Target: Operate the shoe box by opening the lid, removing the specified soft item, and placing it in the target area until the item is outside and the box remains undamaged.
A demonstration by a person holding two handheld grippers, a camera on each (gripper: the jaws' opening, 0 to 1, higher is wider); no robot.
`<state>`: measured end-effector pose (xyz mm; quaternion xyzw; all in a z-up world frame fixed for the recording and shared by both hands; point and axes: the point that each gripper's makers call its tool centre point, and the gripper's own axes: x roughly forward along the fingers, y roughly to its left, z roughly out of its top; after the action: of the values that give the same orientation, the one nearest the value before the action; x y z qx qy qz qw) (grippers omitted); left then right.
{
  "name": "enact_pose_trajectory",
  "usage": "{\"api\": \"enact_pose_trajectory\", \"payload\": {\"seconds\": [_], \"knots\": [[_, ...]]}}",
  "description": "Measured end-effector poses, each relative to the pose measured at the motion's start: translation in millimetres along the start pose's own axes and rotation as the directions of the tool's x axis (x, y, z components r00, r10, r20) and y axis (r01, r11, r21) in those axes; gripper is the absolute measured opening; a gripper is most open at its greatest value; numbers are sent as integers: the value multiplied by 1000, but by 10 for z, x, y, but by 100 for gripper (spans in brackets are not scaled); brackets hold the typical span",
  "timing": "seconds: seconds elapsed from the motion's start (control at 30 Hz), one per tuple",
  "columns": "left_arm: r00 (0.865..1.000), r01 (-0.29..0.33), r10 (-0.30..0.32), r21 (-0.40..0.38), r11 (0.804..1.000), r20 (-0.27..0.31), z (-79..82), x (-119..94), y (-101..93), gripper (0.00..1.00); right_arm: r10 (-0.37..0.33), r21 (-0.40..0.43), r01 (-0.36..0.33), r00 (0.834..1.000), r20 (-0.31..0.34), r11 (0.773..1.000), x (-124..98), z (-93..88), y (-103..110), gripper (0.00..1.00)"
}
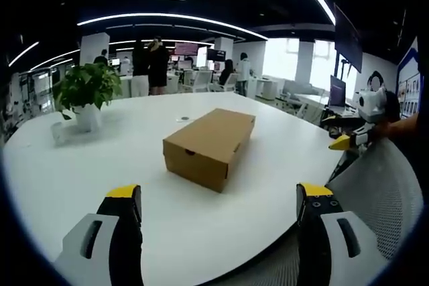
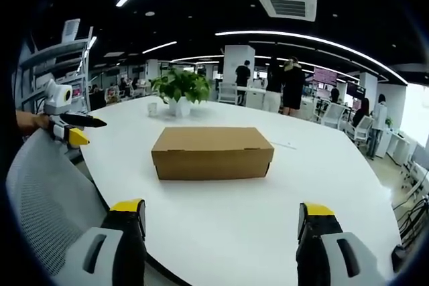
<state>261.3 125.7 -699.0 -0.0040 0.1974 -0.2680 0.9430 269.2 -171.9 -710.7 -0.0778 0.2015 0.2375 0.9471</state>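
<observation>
A closed brown cardboard shoe box (image 1: 210,145) (image 2: 212,153) lies on a large white round table (image 1: 134,165) (image 2: 268,212), its lid down. My left gripper (image 1: 218,199) hangs open near the table's edge, well short of the box, nothing between its jaws. My right gripper (image 2: 221,216) is open too, facing the box's long side from a distance. In the left gripper view the right gripper (image 1: 352,138) comes in at the right edge, held by a hand. In the right gripper view the left gripper (image 2: 70,128) shows at the left edge.
A potted green plant (image 1: 86,95) (image 2: 179,92) stands on the table behind the box. A grey mesh chair back (image 1: 382,192) (image 2: 47,199) sits at the table's near edge. Several people stand among desks in the office behind.
</observation>
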Motion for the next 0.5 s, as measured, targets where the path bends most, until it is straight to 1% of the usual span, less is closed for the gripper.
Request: {"api": "enact_pose_trajectory", "payload": {"seconds": [0.1, 0.23, 0.5], "knots": [[999, 12, -11, 17, 1000, -31, -47, 16, -26, 100, -1, 5, 1, 1000, 3, 1000, -2, 11, -1, 95], [999, 16, -15, 31, 999, -37, -47, 23, -37, 100, -13, 0, 13, 1000, 8, 1000, -5, 20, -25, 95], [999, 7, -6, 39, 999, -42, -44, 21, -37, 100, -6, 9, 6, 1000, 6, 1000, -2, 15, -16, 94]]}}
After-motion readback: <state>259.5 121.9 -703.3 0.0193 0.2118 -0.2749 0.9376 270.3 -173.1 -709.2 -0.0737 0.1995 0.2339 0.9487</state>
